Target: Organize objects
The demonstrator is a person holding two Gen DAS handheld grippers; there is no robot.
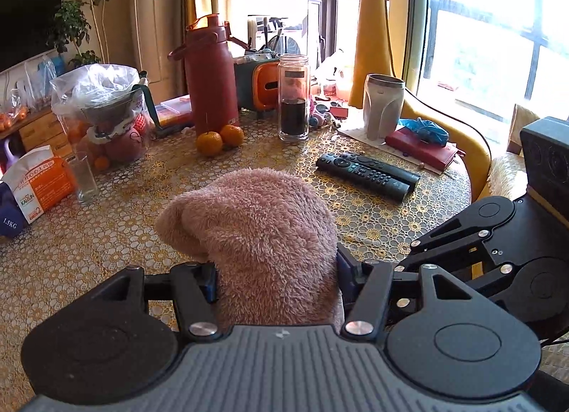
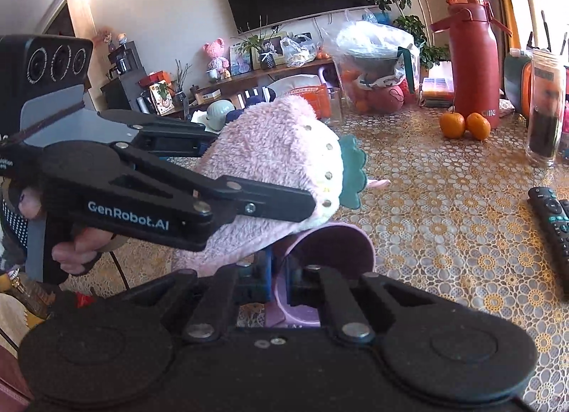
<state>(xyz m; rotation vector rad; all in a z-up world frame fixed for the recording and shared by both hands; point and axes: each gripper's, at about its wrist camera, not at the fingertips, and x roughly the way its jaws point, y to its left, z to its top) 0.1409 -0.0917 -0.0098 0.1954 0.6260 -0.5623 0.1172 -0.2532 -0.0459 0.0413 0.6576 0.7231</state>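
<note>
You are working over the table [image 1: 117,234], and everything here is placed against it: the red flask [image 1: 212,81] is standing toward its far side with two oranges [image 1: 219,140] touching its foot, and the two remotes [image 1: 368,170] are lying side by side nearer the window edge. Above the near edge you are holding the pink plush toy [image 1: 263,234] in the left gripper [image 1: 275,276], its fingers pressing into the fur from both sides. Your right gripper [image 2: 279,284] is pinching the wall of the pink cup [image 2: 334,248], which is tipping its mouth toward the toy just below it. By my reading you are at the stage of bringing toy and cup together. The next move is probably calling for lining the toy's narrow end with the cup's mouth while keeping the cup steady.
</note>
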